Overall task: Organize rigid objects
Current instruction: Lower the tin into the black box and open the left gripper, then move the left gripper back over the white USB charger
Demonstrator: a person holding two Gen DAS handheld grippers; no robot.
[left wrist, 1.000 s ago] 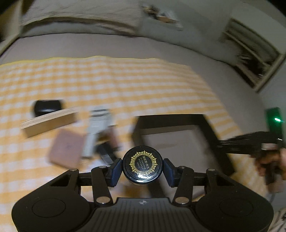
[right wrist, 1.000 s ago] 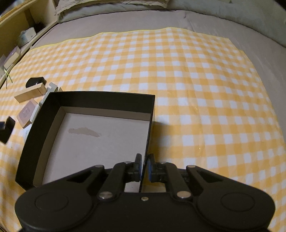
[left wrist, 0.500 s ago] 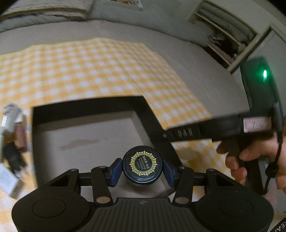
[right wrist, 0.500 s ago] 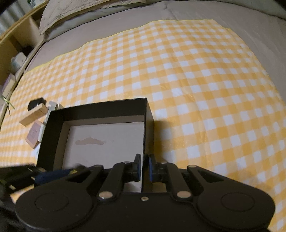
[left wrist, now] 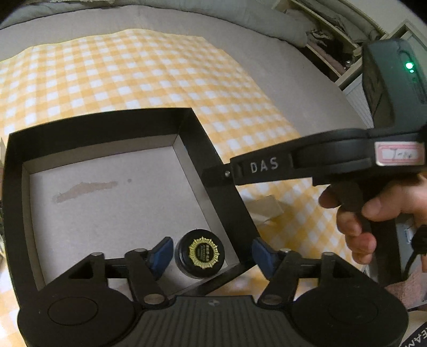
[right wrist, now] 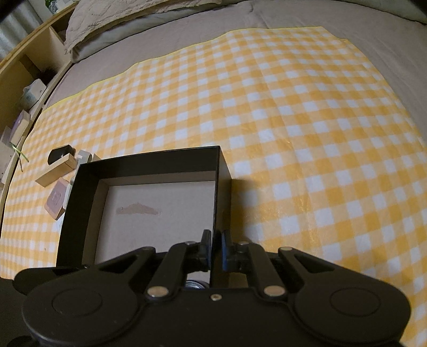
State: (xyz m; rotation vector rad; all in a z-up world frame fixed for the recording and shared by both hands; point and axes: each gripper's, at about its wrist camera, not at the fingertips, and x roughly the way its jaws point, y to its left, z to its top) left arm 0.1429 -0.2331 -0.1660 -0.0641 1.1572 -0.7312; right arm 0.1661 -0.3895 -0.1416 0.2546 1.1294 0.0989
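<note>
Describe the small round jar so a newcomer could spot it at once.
Find the yellow checked cloth on the bed, then the open black box on it. The jar sits in the box's near right corner, between the left gripper's opening jaws. It is the only item inside: black, round, with a gold sunburst label on its lid.

cloth (right wrist: 280,106): yellow and white checks
box (left wrist: 101,128): black walls, pale grey-brown floor with a darker stain
jar (left wrist: 200,253): black, gold emblem on lid
bed sheet (right wrist: 240,21): plain grey

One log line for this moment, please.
left gripper: opening, round tin released in black box corner | right gripper: shut on box wall
</note>
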